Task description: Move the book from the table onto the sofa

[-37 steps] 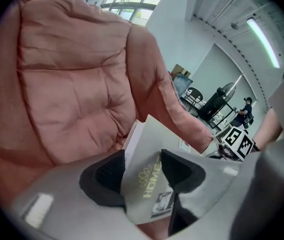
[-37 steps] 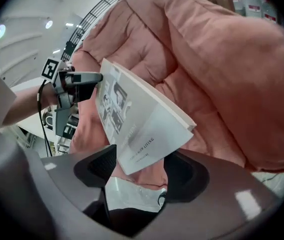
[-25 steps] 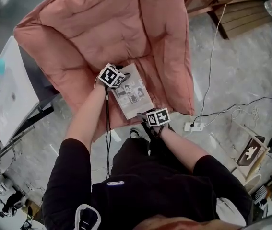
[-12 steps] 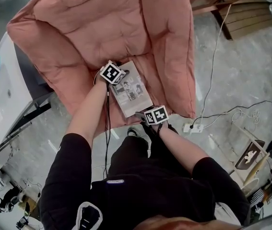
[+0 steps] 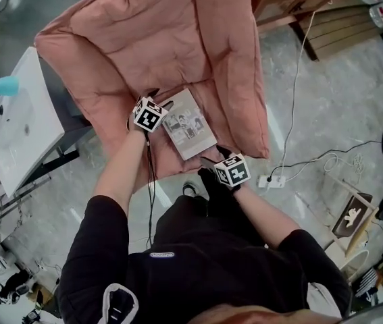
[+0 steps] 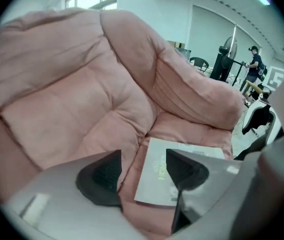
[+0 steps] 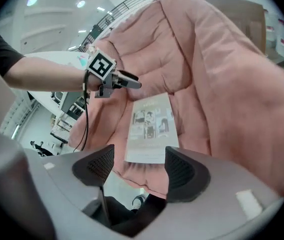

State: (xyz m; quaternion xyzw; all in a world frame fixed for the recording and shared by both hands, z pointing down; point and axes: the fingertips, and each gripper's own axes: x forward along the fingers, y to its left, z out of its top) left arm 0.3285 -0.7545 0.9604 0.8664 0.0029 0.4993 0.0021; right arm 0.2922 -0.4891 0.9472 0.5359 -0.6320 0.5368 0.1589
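One book (image 5: pixel 189 124) on sofa (image 5: pixel 150 32), beyond parting fingers (image 7: pixel 182 170)

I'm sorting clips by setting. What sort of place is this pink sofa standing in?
Probably a lab or workshop hall, not a home. The pink sofa stands on a bare polished floor with a power strip and a loose cable, and there is a white work table beside it.
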